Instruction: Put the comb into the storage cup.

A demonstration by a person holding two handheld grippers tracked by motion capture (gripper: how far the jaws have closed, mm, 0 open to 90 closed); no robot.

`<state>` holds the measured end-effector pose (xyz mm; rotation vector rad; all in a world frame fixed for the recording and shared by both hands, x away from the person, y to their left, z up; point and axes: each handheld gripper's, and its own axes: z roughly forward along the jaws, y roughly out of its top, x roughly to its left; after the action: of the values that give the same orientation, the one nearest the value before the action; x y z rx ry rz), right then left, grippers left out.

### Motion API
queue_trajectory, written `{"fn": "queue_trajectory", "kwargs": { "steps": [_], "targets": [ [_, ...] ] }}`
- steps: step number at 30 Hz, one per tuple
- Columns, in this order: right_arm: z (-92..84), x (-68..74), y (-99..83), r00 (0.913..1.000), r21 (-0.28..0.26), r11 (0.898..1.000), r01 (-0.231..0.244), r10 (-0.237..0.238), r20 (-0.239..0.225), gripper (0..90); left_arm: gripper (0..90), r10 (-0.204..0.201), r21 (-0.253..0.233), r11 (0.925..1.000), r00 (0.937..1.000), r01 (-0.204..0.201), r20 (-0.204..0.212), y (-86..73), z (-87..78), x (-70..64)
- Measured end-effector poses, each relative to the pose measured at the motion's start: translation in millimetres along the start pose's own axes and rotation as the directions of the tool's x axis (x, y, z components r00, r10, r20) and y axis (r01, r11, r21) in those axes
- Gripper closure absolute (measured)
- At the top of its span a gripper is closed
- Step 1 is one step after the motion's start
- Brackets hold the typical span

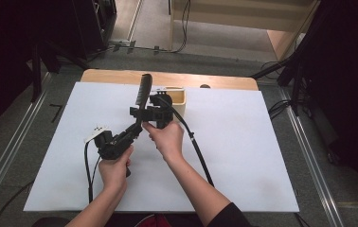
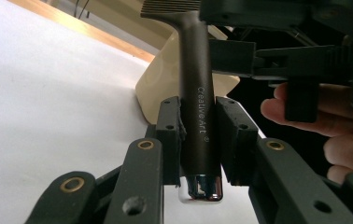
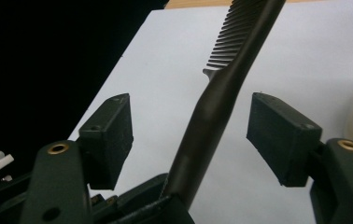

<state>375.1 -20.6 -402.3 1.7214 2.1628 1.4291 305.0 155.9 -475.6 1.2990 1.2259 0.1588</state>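
Observation:
A dark comb (image 1: 144, 92) with a round handle and fine teeth at its far end stands tilted above the white board. My left gripper (image 1: 137, 126) is shut on the lower handle; in the left gripper view both pads press the comb handle (image 2: 200, 107), printed "Creative Art", with its shiny end cap below my left gripper (image 2: 198, 135). My right gripper (image 1: 145, 113) sits higher on the comb. In the right gripper view the comb (image 3: 221, 102) rises between the jaws of my right gripper (image 3: 194, 135), which is open, with a gap on each side of the handle.
A cream open box (image 1: 179, 101) stands just behind the grippers near the board's far edge, the same box (image 2: 160, 79) beside the comb. The white board (image 1: 243, 156) covers a wooden table (image 1: 120, 75). A black cable (image 1: 198, 151) trails from the right gripper.

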Motion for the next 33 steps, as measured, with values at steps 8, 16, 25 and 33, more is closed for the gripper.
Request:
{"fn": "queue_trajectory", "kwargs": {
  "steps": [8,16,25,33],
  "targets": [
    [7.6,4.0,2.2,0.9995,-0.009,1.0,-0.011,0.011,0.03,33.6,73.6,-0.006,-0.042,0.9991,0.9999,0.006,0.013,2.8,-2.9,1.3],
    [13.4,3.9,3.5,0.9982,0.012,0.998,-0.056,0.056,0.023,44.5,73.6,-0.004,-0.044,0.999,0.9999,0.005,0.009,1.9,-2.0,1.1],
    [15.3,5.6,3.9,0.9951,0.01,0.996,-0.094,0.093,0.034,61.4,73.6,-0.011,-0.051,0.9987,0.9999,0.012,0.012,1.4,-3.0,1.0],
    [13.0,2.6,5.6,0.9907,0.022,0.99,-0.136,0.136,0.006,67.5,73.6,-0.005,-0.05,0.9987,0.9998,0.006,0.021,0.8,-2.9,0.6]
  ]
}}
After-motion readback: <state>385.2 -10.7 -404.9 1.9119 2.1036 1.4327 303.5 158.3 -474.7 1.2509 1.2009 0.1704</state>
